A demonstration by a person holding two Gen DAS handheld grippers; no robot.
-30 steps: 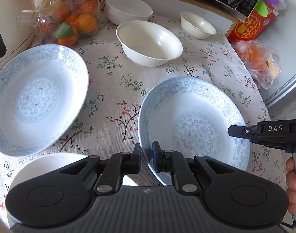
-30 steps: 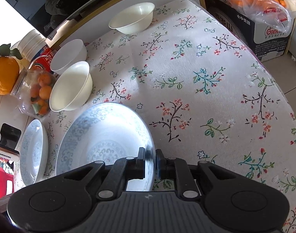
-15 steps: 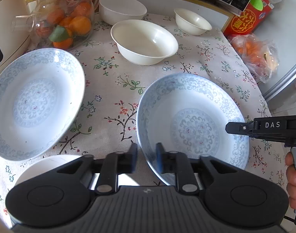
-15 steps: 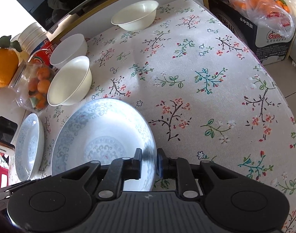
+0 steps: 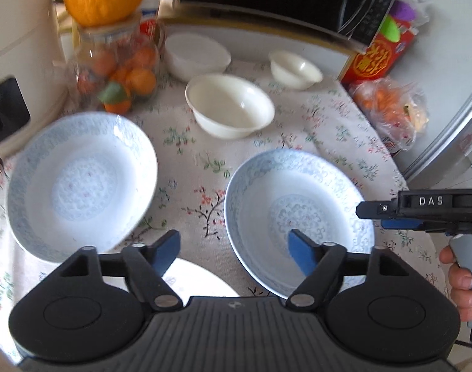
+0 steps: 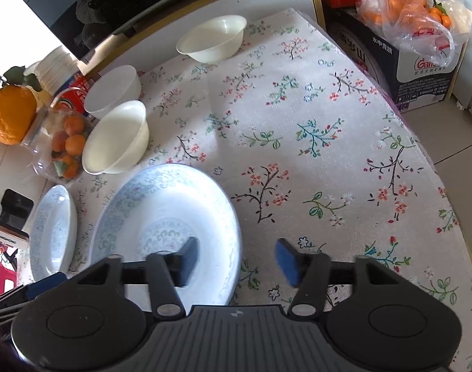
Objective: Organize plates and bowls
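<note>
Both grippers just released the plate [image 6: 161, 217], its rim between them.

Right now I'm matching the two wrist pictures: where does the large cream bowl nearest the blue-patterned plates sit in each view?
Left wrist view: the large cream bowl sits upper centre, behind the two blue-patterned plates.
Right wrist view: the same bowl sits left of centre, just beyond the near blue-patterned plate.
Shared landmark: the clear glass jar of small oranges, immediately left of the bowl in both.
</note>
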